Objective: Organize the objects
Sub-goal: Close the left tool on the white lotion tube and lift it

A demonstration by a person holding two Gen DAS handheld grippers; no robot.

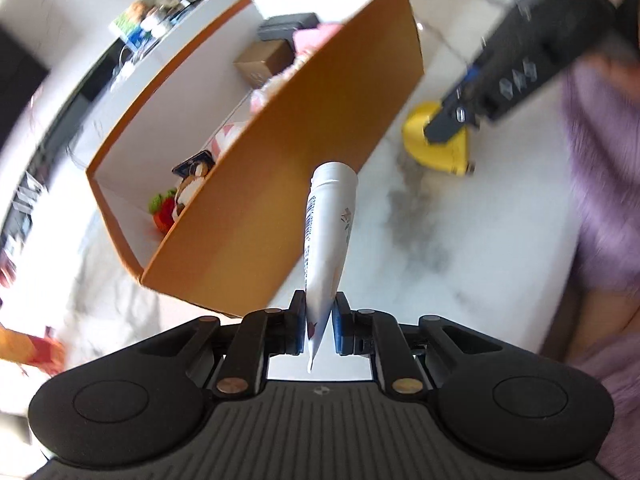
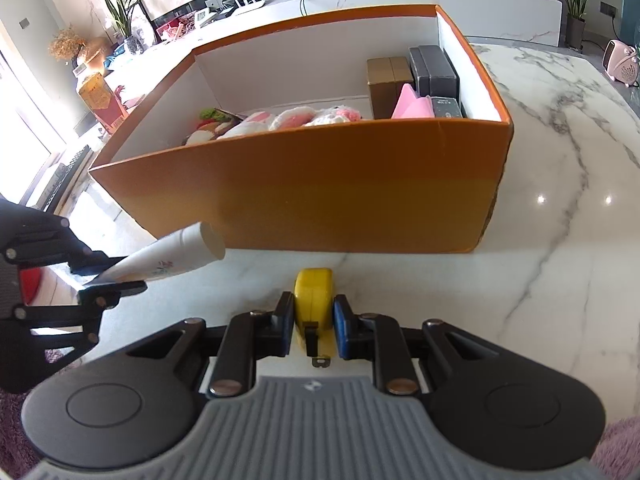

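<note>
My left gripper (image 1: 319,312) is shut on the flat crimped end of a white tube (image 1: 330,220). The tube's capped end points at the near wall of the orange box (image 1: 280,160). In the right wrist view the tube (image 2: 172,256) hangs above the table, left of the box (image 2: 320,188), held by the left gripper (image 2: 100,280). My right gripper (image 2: 313,312) is shut on a yellow tape measure (image 2: 313,292) that rests on the marble just in front of the box. The left wrist view shows that tape measure (image 1: 436,148) under the right gripper (image 1: 452,120).
The box holds plush toys (image 2: 296,118), a brown carton (image 2: 386,80), dark cases (image 2: 434,68) and a pink item (image 2: 412,106). White marble table (image 2: 560,200) extends to the right. A purple sleeve (image 1: 600,200) is at the right edge. A pink heater (image 2: 622,64) stands beyond the table.
</note>
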